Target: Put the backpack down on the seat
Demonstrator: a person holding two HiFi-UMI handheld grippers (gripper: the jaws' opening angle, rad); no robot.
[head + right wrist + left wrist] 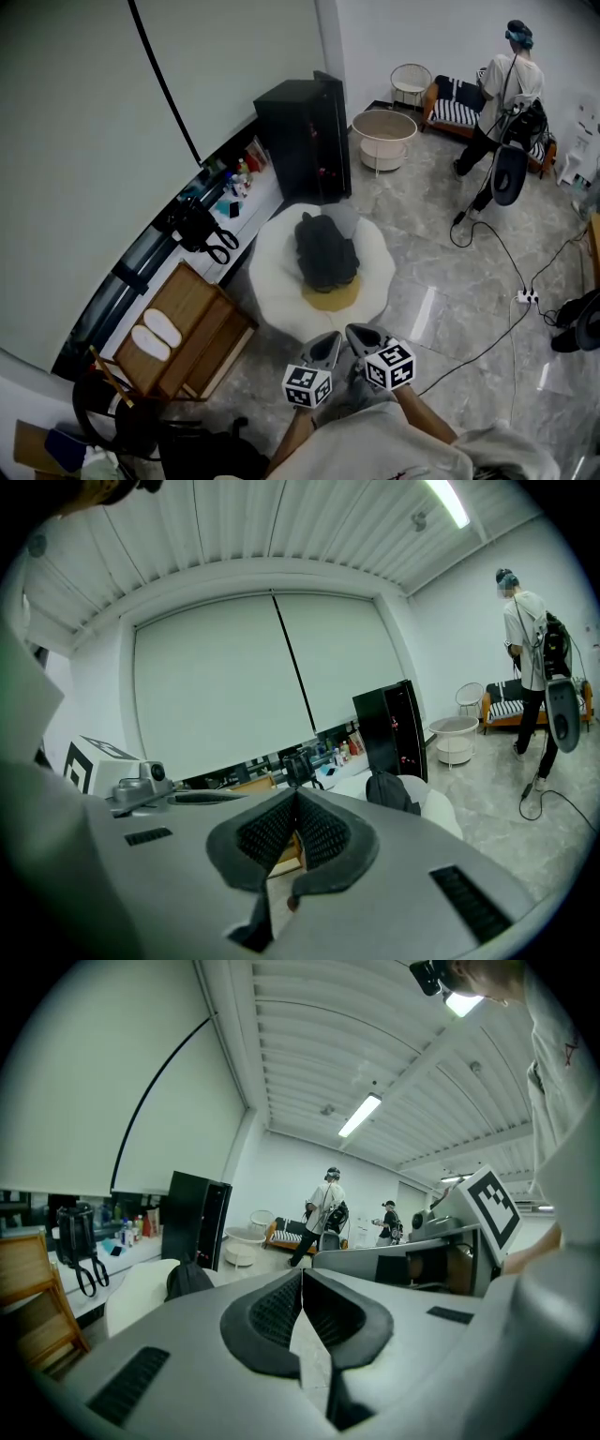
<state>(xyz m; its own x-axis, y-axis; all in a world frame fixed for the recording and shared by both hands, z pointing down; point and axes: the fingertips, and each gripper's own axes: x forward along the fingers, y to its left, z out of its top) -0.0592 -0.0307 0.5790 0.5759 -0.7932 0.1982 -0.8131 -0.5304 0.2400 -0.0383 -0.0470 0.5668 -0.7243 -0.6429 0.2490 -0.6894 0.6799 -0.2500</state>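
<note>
A dark backpack (326, 249) rests on the white round seat (272, 262), over a yellowish cushion patch. It shows small as the backpack (187, 1281) in the left gripper view and as the backpack (390, 790) in the right gripper view. My left gripper (329, 345) and right gripper (360, 337) are side by side just in front of the seat, apart from the backpack. Both are shut with nothing between the pads: left gripper (302, 1288), right gripper (295, 810).
A black cabinet (305, 136) stands behind the seat. A wooden rack (187, 328) with white slippers is at its left, beside a cluttered shelf (234, 202). A person (502, 103) stands at far right near round baskets (384, 139). A cable and power strip (527, 296) lie on the floor.
</note>
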